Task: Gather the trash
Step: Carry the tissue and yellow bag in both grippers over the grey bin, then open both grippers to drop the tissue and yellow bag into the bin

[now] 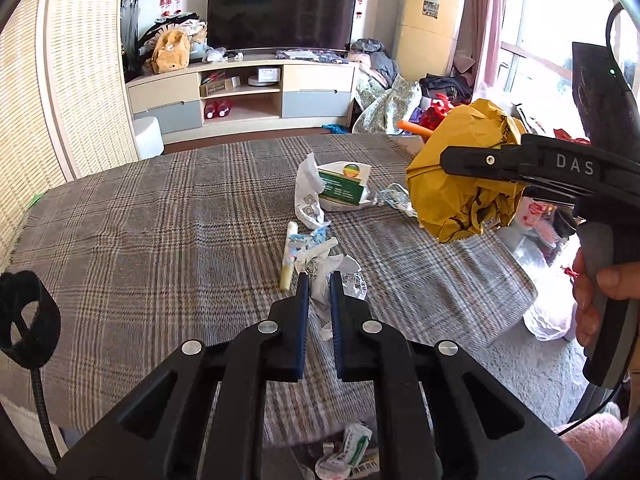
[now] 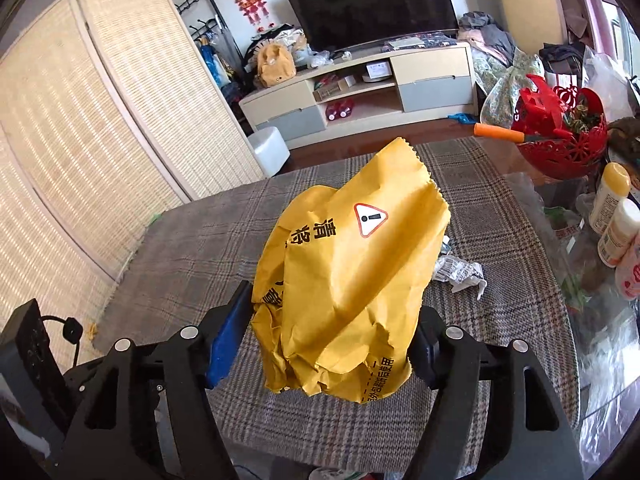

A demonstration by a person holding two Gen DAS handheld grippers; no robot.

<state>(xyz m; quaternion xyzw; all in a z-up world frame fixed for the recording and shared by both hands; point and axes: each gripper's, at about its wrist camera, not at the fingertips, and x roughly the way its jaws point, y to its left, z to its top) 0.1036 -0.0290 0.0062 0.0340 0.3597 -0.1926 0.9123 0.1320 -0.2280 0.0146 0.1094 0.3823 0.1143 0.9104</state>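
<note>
Left wrist view: left tongs [image 1: 319, 278] pressed together on a crumpled white paper scrap [image 1: 329, 276]; scrap sits between the blue pads at the tips, above the near middle of the table [image 1: 160, 216].
Right tongs [image 2: 332, 344]: pinching a big crumpled yellow paper bag [image 2: 348, 280], one pad on each side of its lower bulge; bag is lifted clear of the table, seen at right in the left wrist view.
Hand [image 1: 596, 300]: wraps the right tool's grey handle, far right edge.
Table cover: grey-brown plaid woven cloth, soft, a little wrinkled.
Trash left on table: green and white carton [image 1: 344, 188] with torn white wrapper [image 1: 308, 196] at far middle; yellowish tube [image 1: 289, 258] just left of the held scrap; blue-white scrap [image 1: 390, 196] beside the bag.
Right wrist view, right side: crumpled white wrapper [image 2: 460, 272] on the cloth just right of the bag; red openwork basket [image 2: 564, 140] with orange-handled tool [image 2: 500, 132] sticking out; pale bottles [image 2: 612, 208] at the right edge on clear plastic.
Below near edge: more white-green packets [image 1: 348, 456], blurred.
Far: black TV [image 1: 280, 14] on beige-grey cabinet [image 1: 240, 96], woven screen [image 2: 100, 120] at left, white stool [image 2: 270, 148], clothes piles at right.
Bag material: stiff paper, zigzag-cut top edge, black print and red warning triangle.
</note>
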